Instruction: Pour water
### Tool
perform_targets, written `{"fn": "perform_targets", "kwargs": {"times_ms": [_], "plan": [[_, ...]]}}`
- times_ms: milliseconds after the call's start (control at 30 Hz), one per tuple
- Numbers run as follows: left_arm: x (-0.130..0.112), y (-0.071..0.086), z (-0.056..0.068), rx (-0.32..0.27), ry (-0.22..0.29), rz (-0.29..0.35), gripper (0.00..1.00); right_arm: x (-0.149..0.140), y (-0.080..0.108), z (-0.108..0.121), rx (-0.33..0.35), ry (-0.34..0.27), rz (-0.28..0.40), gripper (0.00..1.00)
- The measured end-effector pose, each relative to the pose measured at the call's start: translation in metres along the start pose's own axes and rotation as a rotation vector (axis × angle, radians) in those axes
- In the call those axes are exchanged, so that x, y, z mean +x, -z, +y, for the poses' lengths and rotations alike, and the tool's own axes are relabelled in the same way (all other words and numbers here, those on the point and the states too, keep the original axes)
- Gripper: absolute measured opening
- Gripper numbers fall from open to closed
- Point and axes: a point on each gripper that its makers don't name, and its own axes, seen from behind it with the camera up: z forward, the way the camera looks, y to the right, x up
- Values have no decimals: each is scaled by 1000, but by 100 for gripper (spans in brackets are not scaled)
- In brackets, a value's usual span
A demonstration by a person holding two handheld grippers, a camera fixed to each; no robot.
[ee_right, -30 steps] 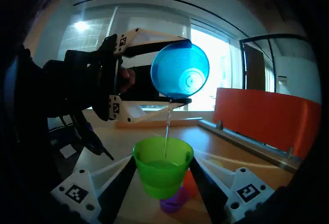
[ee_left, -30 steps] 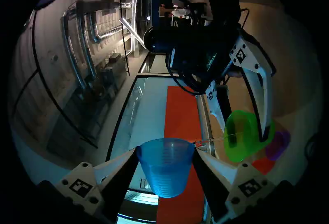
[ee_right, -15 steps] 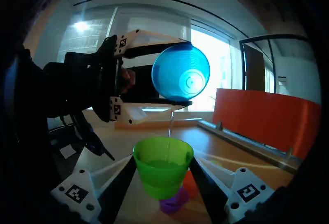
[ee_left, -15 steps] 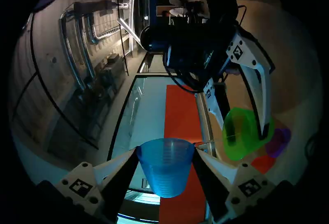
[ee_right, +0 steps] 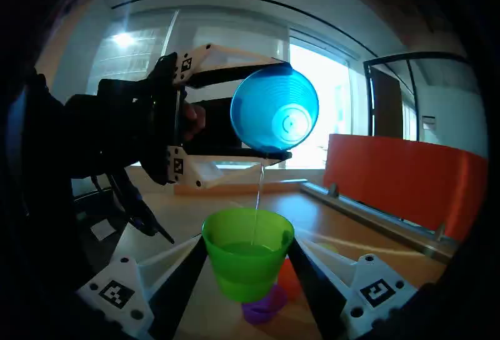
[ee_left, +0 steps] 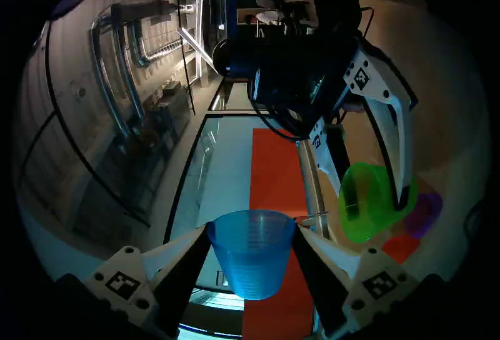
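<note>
Little has moved: left tool (ee_left: 251, 230) grips tipped blue cup (ee_left: 253, 268), water (ee_right: 258, 191) seemingly thinner, right tool (ee_right: 247, 243) clenching green cup (ee_right: 247, 272).

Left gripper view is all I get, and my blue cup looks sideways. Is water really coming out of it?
Observer: Yes. In the right gripper view a thin stream falls from the lower rim of the blue cup into the green cup.
Operator: Is the green cup full?
Observer: No. Looking down into it, some water sits inside, below the rim.
Operator: What's holding my claw?
Observer: A hand grips the body of the left claw, behind the blue cup.
</note>
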Motion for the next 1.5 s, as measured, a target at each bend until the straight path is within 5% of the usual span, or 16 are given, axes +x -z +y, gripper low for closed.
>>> {"fn": "perform_targets", "kwargs": {"times_ms": [800, 1500], "plan": [[-2, -3, 0, 2, 0, -2, 87, 1, 1, 2, -4, 3, 0, 90], [-9, -4, -1, 4, 87, -12, 87, 3, 3, 3, -11, 3, 2, 90]]}}
